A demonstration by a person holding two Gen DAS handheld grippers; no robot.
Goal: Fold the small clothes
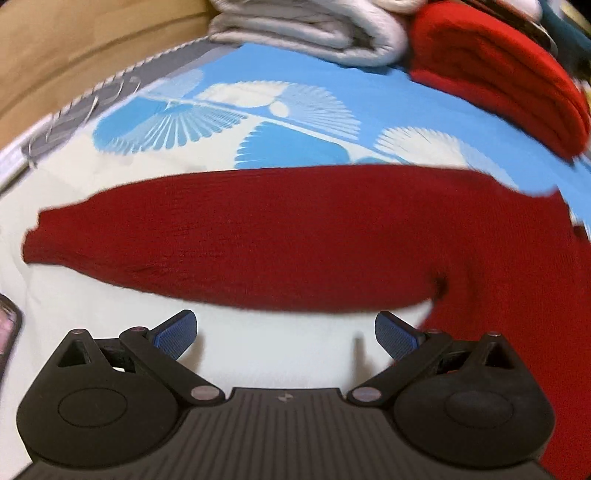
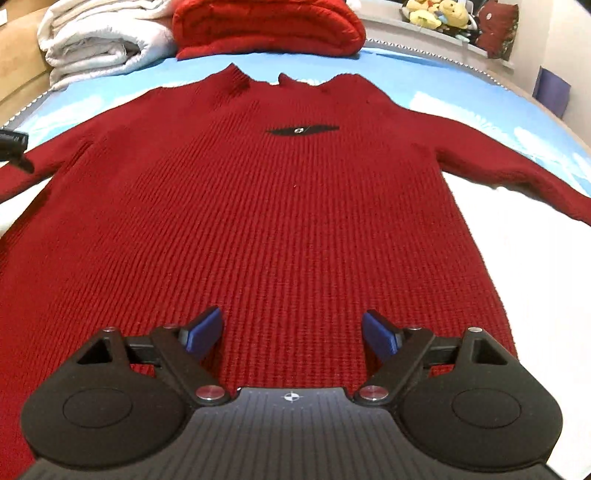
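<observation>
- A dark red ribbed knit sweater (image 2: pixel 280 206) lies flat on a bed covered by a blue and white sheet with fan-shaped prints (image 1: pixel 258 110), collar toward the far end, both sleeves spread out to the sides.
- A small black patch (image 2: pixel 301 130) sits on the sweater's chest below the collar.
- The right tool (image 2: pixel 293 330) hovers over the lower body of the sweater, its blue-padded fingers (image 2: pixel 205 330) spread wide and grasping nothing.
- The left tool (image 1: pixel 286 334) is over bare white sheet just beside the sweater's outstretched sleeve (image 1: pixel 221 240), fingers released and empty.
- At the far end of the bed rest a folded pale grey quilt (image 2: pixel 99 40) and a folded bright red blanket (image 2: pixel 266 26), side by side.
- Yellow plush toys (image 2: pixel 436 13) sit on a ledge beyond the bed.
</observation>
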